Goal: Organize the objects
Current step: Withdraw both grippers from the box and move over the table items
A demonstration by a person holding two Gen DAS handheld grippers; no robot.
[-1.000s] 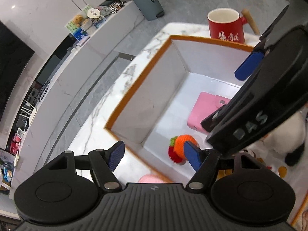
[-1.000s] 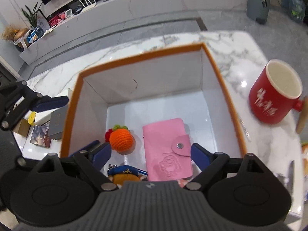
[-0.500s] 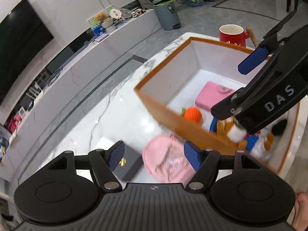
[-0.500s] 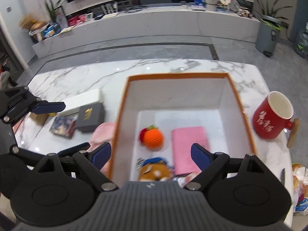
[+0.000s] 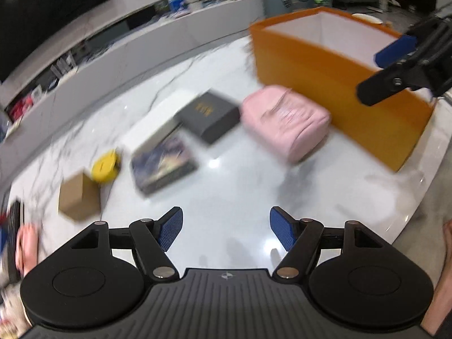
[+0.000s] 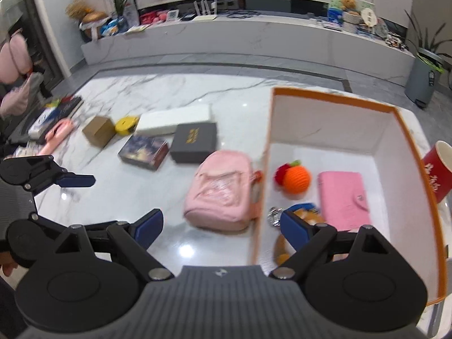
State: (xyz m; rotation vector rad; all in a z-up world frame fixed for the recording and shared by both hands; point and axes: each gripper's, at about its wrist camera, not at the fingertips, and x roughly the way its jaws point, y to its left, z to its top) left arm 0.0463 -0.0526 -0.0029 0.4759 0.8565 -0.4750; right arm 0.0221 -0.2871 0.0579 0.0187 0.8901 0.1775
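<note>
An orange box (image 6: 409, 152) with white walls stands on the marble table (image 5: 240, 192). It holds an orange knitted fruit (image 6: 296, 180), a pink wallet (image 6: 343, 199) and a plush toy (image 6: 306, 217). A small pink backpack (image 6: 223, 195) (image 5: 285, 121) lies against the box's left wall. Left of it lie a dark grey box (image 6: 195, 141) (image 5: 210, 113), a long white box (image 6: 175, 120), a picture box (image 6: 144, 151) (image 5: 163, 163), a yellow tape (image 6: 127, 124) and a cardboard box (image 6: 99, 130) (image 5: 79, 196). My left gripper (image 5: 226, 233) is open above bare marble. My right gripper (image 6: 221, 226) is open over the backpack and the box wall.
A red mug (image 6: 439, 172) stands right of the orange box. Books and pink items (image 6: 56, 121) crowd the table's far left end. The table's near edge (image 5: 418, 197) curves past on the right. A bin (image 6: 423, 79) and a low cabinet (image 6: 240, 36) stand beyond.
Both grippers have pulled back and swung left from over the orange box; the left one now looks at the loose items on the marble. Both stayed open and empty.
</note>
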